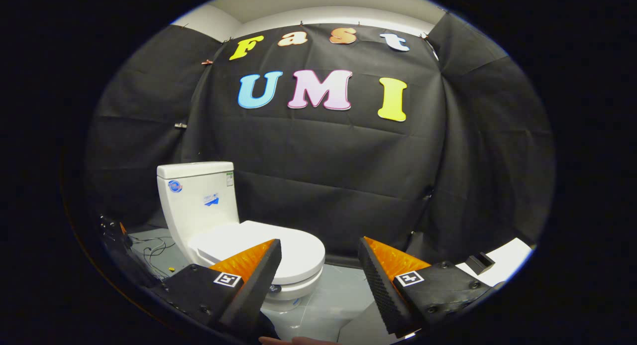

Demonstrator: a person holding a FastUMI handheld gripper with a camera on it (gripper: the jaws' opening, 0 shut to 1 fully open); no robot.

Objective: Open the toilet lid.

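A white toilet [199, 205] stands on the grey floor ahead and to the left of my fingers, its tank against the black cloth wall. Its lid [293, 248] lies flat and closed over the bowl. My gripper [318, 248] is open, fingers spread wide with nothing between them. The left finger [254, 273] overlaps the near edge of the lid in the picture; I cannot tell whether it touches it. The right finger [383, 280] is off to the right of the bowl, over the floor.
Loose cables [154, 250] lie on the floor left of the toilet base. A white surface with a small dark object [480, 263] sits at the right. A fingertip of a person's hand [298, 340] shows below the fingers. Grey floor [338, 295] opens right of the bowl.
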